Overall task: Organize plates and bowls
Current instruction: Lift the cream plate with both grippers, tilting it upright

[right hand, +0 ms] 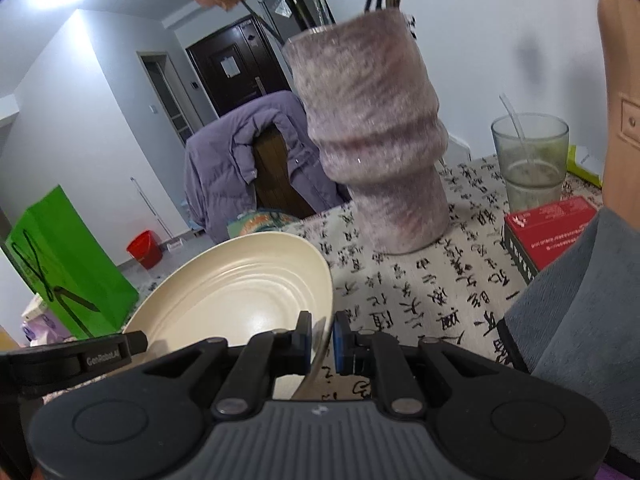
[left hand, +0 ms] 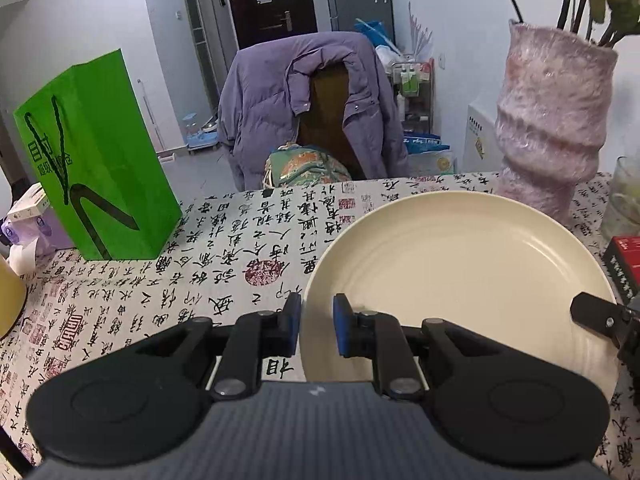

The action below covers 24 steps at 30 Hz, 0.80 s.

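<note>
The plate (left hand: 460, 264), a cream one with ridged rings, is pinched at two opposite parts of its rim: the left claw (left hand: 316, 326) has its blue pads nearly together on the near left edge, and the right claw (right hand: 322, 340) is clamped the same way on the near right edge, with the rim running up between its pads. From the right wrist view the plate appears tilted, its far side higher and clear of the table (left hand: 224, 248), so it seems to be carried in the air between both hands rather than resting on the patterned cloth.

To do this carry well, I would keep the two claws level with each other and moving together, since any twist of one against the other could lever the thin rim out of a grip. Both grips are shallow, right at the lip, so a smooth, slow motion seems wiser than a quick one.

Further out, the tall pink vase (right hand: 372, 132) stands just beyond the plate's far edge, with a glass (right hand: 530, 160) and a red box (right hand: 552, 224) to its right; the plate's rim should pass clear of these. The green bag (left hand: 96, 160) stands well off to the left. No other plates or bowls show, so where this one belongs I cannot tell.
</note>
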{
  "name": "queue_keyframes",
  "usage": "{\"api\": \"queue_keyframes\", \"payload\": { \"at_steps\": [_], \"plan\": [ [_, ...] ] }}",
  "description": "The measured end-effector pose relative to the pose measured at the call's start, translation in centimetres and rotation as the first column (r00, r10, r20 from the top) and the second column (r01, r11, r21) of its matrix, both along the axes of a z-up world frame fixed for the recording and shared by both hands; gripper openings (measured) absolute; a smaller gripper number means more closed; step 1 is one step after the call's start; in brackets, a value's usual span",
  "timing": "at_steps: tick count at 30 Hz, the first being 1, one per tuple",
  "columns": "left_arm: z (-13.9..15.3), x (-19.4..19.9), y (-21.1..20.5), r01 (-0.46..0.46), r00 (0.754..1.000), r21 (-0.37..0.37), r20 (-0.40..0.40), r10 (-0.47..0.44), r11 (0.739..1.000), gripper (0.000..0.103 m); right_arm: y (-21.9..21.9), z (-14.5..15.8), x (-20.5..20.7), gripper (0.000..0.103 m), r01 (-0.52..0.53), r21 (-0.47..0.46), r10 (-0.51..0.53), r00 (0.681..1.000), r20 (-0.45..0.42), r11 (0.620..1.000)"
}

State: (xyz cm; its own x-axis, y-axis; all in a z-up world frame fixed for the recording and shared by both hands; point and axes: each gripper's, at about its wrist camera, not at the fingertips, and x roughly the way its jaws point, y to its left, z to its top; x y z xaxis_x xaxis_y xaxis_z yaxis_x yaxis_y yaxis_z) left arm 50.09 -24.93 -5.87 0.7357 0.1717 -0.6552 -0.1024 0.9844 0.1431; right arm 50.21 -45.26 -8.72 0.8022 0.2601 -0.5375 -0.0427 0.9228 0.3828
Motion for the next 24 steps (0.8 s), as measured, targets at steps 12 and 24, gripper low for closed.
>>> {"api": "queue_keyframes", "payload": {
  "at_steps": [12, 24],
  "plan": [
    [2.7, -2.1, 1.7, 0.035, 0.999, -0.045, 0.042, -0.033, 0.998, 0.017, 1.2, 2.4, -2.2, 0.011, -0.011, -0.033, 0.013, 0.998, 0.068, 0.999],
    [4.8, -5.3, 3.3, 0.082, 0.993, -0.062, 0.091, -0.076, 0.995, 0.017, 2.4, 4.6, -5.0, 0.011, -0.013, -0.055, 0.021, 0.990, 0.142, 0.998]
  ]
}}
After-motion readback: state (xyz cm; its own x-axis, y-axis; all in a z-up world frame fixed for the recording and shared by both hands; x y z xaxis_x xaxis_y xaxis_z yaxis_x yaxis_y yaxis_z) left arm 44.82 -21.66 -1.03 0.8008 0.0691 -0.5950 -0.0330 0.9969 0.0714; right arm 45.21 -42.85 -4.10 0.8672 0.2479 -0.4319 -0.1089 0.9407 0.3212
